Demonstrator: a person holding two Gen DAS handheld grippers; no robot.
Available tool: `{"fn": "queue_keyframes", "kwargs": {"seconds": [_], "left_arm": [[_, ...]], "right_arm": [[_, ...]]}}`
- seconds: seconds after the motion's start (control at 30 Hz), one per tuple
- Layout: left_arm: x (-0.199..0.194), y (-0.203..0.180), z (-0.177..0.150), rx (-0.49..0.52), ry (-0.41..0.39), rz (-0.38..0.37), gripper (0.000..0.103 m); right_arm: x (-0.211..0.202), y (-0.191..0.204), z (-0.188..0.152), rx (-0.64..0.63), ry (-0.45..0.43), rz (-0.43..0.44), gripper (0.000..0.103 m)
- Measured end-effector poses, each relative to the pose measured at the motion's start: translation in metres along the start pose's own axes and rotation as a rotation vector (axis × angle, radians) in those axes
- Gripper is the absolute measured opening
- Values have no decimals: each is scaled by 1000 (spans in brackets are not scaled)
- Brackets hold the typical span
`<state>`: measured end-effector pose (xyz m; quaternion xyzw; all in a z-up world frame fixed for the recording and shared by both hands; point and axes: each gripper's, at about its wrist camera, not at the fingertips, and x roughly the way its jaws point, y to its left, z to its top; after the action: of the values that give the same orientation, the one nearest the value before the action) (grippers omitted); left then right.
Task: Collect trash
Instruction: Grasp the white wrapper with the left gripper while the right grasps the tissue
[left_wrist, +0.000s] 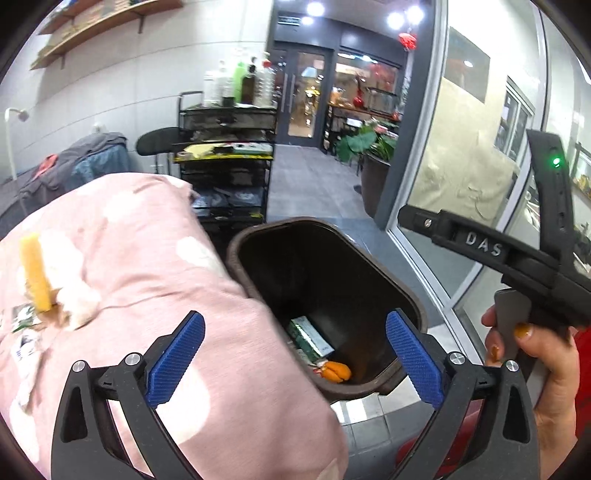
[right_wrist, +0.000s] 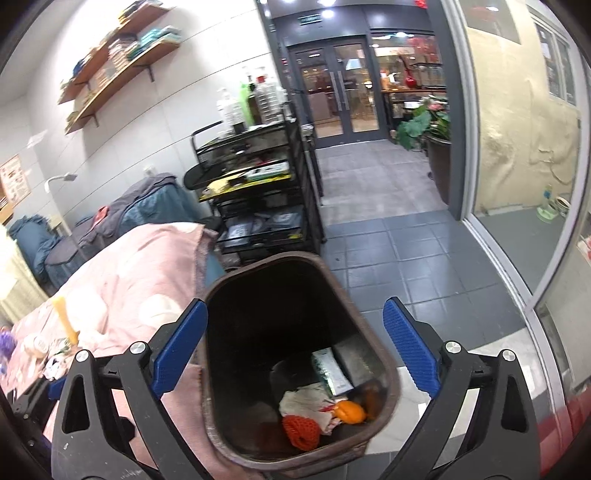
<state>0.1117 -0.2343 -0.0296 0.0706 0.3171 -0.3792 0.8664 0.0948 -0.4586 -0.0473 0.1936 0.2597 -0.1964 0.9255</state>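
Note:
A brown trash bin (left_wrist: 306, 221) stands on the floor beside a pink cloth-covered surface (left_wrist: 147, 258). Inside it lie a green packet (left_wrist: 308, 336) and an orange scrap (left_wrist: 336, 371). My left gripper (left_wrist: 295, 360) hangs open above the bin's near rim with nothing between its blue pads. My right gripper (right_wrist: 295, 347) is also open and empty over the bin (right_wrist: 284, 256), where crumpled paper (right_wrist: 306, 402), an orange scrap (right_wrist: 351, 411) and a red net (right_wrist: 301, 430) show. A yellow strip (left_wrist: 35, 273) and a white wad (left_wrist: 74, 299) rest on the cloth.
A hand (left_wrist: 546, 354) holds the other gripper's handle at the right. A black cart (left_wrist: 225, 158) with bottles stands behind the bin. A potted plant (left_wrist: 369, 147), glass doors (right_wrist: 340, 99) and a glass wall (right_wrist: 517, 184) border the tiled floor (right_wrist: 424, 258). Small wrappers (right_wrist: 55, 362) lie on the cloth.

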Motion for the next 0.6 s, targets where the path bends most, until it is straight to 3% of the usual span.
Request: {"fn": "queue_keyframes", "kwargs": {"seconds": [0.23, 0.6], "left_arm": [[-39, 36, -12, -75, -71, 79, 97], [-88, 103, -51, -221, -107, 233, 97]], "right_arm": [[4, 47, -9, -68, 27, 114, 94], [10, 132, -31, -204, 105, 289, 95]]}}
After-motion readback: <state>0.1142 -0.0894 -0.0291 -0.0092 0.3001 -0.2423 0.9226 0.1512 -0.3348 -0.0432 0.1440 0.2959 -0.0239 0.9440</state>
